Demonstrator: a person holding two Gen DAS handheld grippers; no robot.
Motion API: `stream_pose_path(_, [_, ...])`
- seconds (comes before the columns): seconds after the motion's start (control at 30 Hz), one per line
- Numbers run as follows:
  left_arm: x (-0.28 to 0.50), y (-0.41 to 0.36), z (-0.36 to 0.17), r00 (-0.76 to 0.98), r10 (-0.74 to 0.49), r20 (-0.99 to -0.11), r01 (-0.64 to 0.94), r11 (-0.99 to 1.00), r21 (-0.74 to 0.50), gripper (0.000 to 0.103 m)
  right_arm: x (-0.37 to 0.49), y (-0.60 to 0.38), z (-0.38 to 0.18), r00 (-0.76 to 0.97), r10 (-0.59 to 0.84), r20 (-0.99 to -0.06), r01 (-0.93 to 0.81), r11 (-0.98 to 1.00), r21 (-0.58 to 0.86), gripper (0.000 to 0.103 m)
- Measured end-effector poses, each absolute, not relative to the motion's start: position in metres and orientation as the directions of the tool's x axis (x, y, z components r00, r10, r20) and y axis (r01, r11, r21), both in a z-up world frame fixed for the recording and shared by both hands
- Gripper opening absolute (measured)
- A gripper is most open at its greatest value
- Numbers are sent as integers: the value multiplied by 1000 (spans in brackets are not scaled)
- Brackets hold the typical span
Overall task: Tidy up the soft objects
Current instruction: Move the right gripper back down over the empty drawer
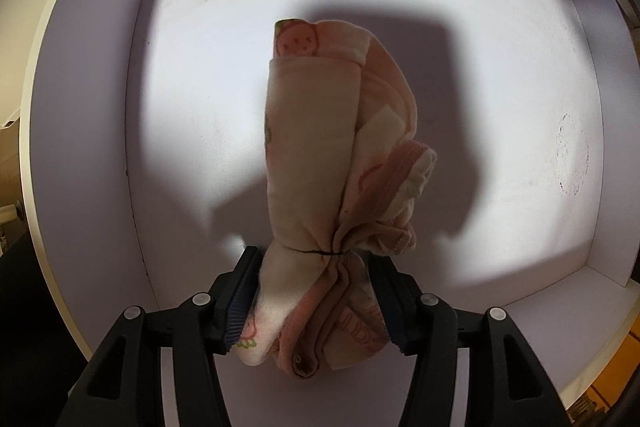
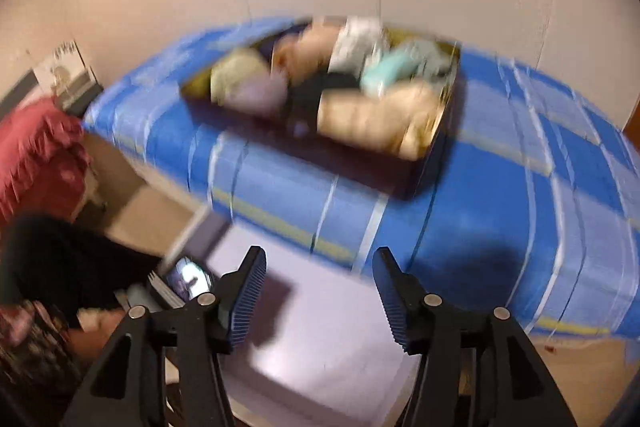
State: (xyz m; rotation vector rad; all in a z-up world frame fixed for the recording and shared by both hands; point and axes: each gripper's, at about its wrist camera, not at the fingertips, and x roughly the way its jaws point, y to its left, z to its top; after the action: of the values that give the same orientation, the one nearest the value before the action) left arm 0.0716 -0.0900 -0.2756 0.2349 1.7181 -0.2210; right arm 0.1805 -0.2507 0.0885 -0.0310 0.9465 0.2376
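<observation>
Pink-cream rolled cloth bundle (image 1: 340,155) centre frame, over white box (image 1: 100,107) floor; left gripper (image 1: 316,291) aimed straight down, pads touching its bunched lower end, grip pressure unclear. Right wrist view only: right gripper (image 2: 320,291) tilted downward, jaws spread, empty; blurred dark tray (image 2: 416,175) of soft items upper centre on blue striped cover (image 2: 520,219).

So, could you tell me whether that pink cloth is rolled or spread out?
Rolled: the pink cloth is a bundle cinched by a thin black band.
</observation>
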Motion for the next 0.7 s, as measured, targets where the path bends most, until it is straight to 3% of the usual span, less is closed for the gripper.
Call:
stream_pose_path(0.13, [71,-88,-273,-150,31,-988,288,958,-14,55,179,-242,26,436,133,-890,-192,980,52,57])
stream_pose_path(0.23, [70,-86,-270,-138,25,-990,282,959,-15,41,183,-244,-14,322,102,-941,-145,988,57,57])
stream_pose_path(0.3, [71,-83,-268,-141,9,-990,267,963,-29,40,186,-247,-38,245,44,-969,-111,994,17,57])
stream_pose_path(0.5, [69,-79,-262,-135,-9,-991,262,964,-45,35,188,-258,-68,128,50,-991,-45,998,45,69])
stream_pose_path(0.7, [64,-76,-244,-114,-31,-993,269,961,-60,34,186,-265,-82,68,94,-993,13,995,95,71])
